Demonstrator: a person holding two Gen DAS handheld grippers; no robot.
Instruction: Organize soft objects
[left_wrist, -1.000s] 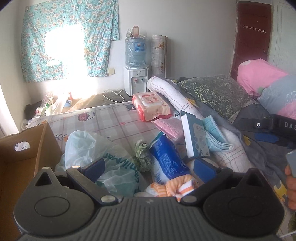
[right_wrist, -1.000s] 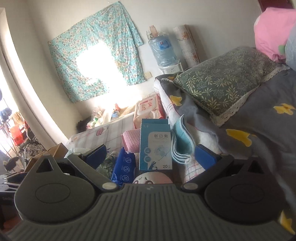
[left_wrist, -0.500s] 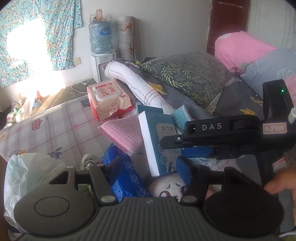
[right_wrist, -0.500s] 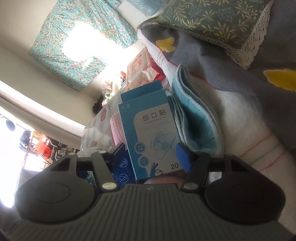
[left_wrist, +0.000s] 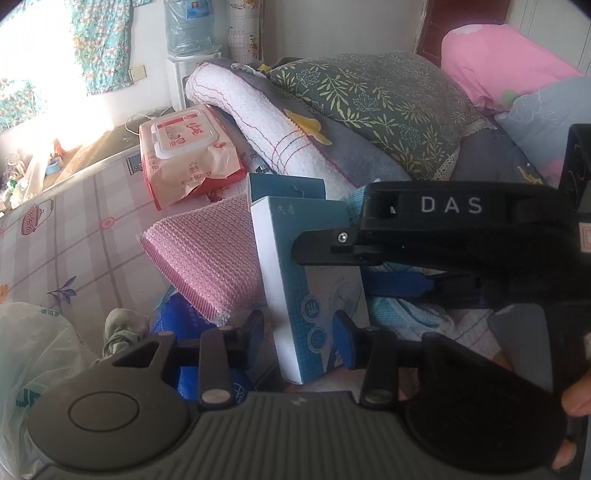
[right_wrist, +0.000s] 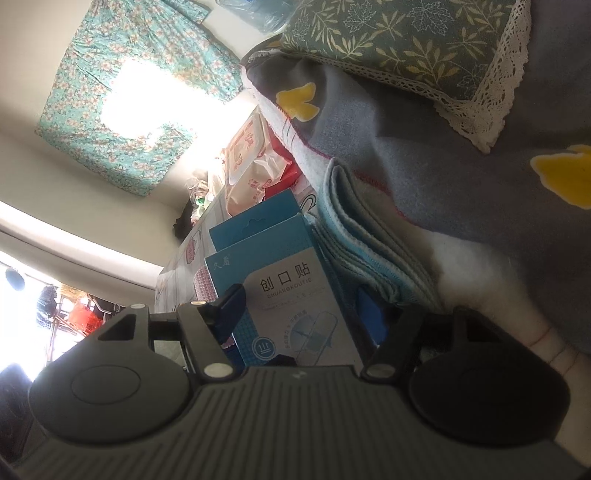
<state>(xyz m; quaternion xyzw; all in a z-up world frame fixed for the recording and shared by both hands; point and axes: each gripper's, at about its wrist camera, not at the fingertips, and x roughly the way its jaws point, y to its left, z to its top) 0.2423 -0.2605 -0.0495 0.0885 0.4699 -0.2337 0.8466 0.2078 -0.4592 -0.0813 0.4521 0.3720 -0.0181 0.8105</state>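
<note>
box (left_wrist: 295, 266) upright btwn cloth (left_wrist: 207, 258) L & towels (right_wrist: 369, 240) R | wipes pack (left_wrist: 188, 151) behind

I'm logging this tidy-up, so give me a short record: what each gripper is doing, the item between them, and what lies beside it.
item: bandage box, upright
left gripper: fingers just been closing, box between them; contact unclear
right gripper: fingers just opened wider, box between them, not pressing
one side of box: pink cloth
other side: folded blue towel
</note>
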